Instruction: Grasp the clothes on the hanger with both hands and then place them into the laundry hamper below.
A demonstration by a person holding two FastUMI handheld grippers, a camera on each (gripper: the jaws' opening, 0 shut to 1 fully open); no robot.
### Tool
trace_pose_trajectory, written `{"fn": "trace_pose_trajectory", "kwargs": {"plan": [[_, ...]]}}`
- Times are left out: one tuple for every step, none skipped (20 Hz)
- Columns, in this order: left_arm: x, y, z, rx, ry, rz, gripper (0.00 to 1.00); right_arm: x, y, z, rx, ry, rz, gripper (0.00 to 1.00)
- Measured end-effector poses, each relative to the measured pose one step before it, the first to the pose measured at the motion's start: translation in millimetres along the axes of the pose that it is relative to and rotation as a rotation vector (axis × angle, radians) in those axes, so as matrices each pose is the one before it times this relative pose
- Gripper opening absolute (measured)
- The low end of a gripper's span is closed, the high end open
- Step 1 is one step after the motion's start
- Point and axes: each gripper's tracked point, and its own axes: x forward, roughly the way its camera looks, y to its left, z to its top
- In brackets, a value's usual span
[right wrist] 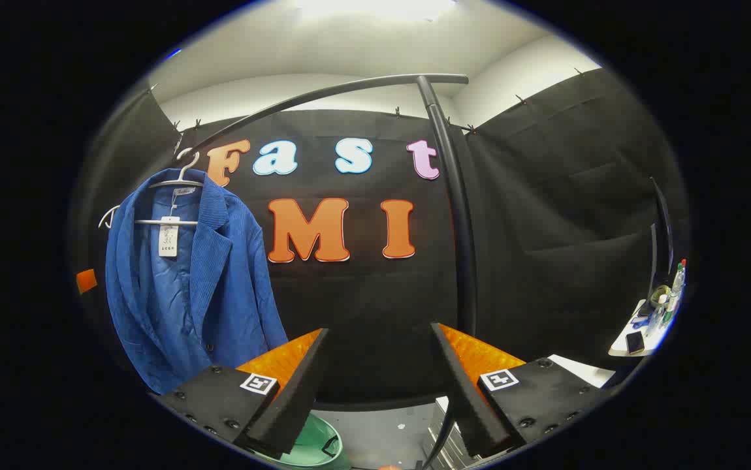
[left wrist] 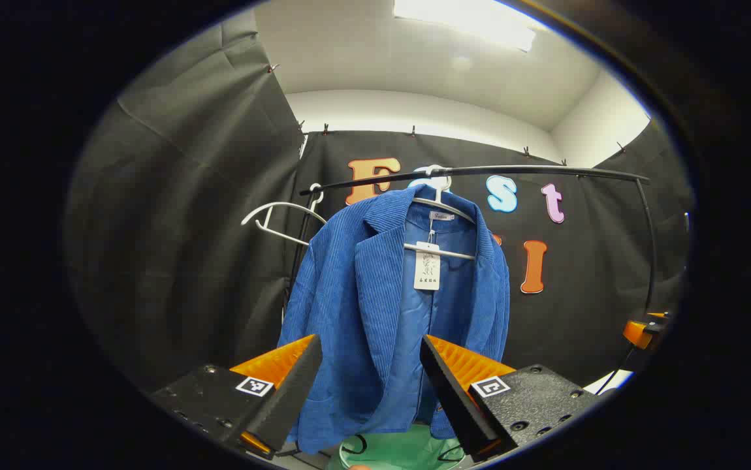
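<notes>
**Jacket on rail, hamper beneath**

While your left gripper (left wrist: 369, 385) is spread wide and holds nothing, its fingers frame the lower part of the blue jacket (left wrist: 375, 307) without touching it. Item one, that jacket: on a white hanger (left wrist: 439, 207) with a paper tag (left wrist: 426, 266), hooked over the black rail (left wrist: 480, 173). Item two, green hamper (left wrist: 401, 452): directly under the hem. Item three, your right gripper (right wrist: 379, 385): wide apart, empty, well right of the jacket, facing the booth wall. A spare hanger (left wrist: 277, 219) sits further left on the rail.
</notes>
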Motion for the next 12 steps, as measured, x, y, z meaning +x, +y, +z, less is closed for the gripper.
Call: {"fn": "trace_pose_trajectory", "kwargs": {"plan": [[0.15, 0.87, -0.21, 0.00004, 0.00148, 0.00206, 0.92, 0.46, -0.27, -0.49, 0.00031, 0.00036, -0.00135, 0.98], [-0.05, 0.67, -0.55, 0.00002, 0.00113, 0.00125, 0.92, -0.02, 0.39, -0.04, -0.00003, 0.00086, -0.00105, 0.94], [-0.11, 0.33, -0.32, -0.00023, 0.00133, 0.0003, 0.92, 0.1, -0.29, -1.37, -0.00011, 0.00123, -0.0008, 0.98], [-0.05, 0.04, 0.03, 0.00021, -0.00004, 0.00012, 0.92, 0.06, -0.21, -0.08, 0.00058, 0.00182, -0.00039, 0.98], [-0.36, 0.94, 0.28, 0.00046, -0.00014, 0.001, 0.92, 0.35, 0.25, -0.7, 0.00115, 0.00165, 0.00064, 0.94], [-0.59, 0.67, -0.03, 0.00069, 0.00026, 0.00128, 0.92, -0.27, 0.14, -0.29, 0.00105, 0.00125, 0.00092, 0.98], [-0.7, 0.65, 0.36, 0.00034, -0.00032, 0.0011, 0.92, 0.25, 0.23, -0.09, -0.00043, 0.00044, 0.0009, 0.98], [0.41, 0.44, -0.23, 0.00002, 0.0004, 0.0009, 0.92, -0.78, -0.05, -0.26, -0.00115, -0.00045, -0.0004, 0.94], [0.18, 0.03, -0.34, -0.00022, -0.00014, 0.00005, 0.92, -0.23, -0.38, 0.16, -0.00163, -0.00047, -0.00063, 0.94], [-0.13, -0.14, -0.1, -0.0003, 0.00068, -0.00007, 0.92, 0.07, 0.11, 0.11, -0.00074, 0.00009, -0.00051, 0.94], [0.02, 0.52, -0.5, -0.00015, 0.00165, 0.0, 0.92, -0.05, 0.36, -0.56, 0.00009, -0.00008, -0.00044, 0.94], [-0.07, 0.43, -0.65, -0.00035, 0.00112, 0.0002, 0.92, -0.38, 0.02, -0.13, 0.00055, 0.0007, -0.00059, 0.98]]}}
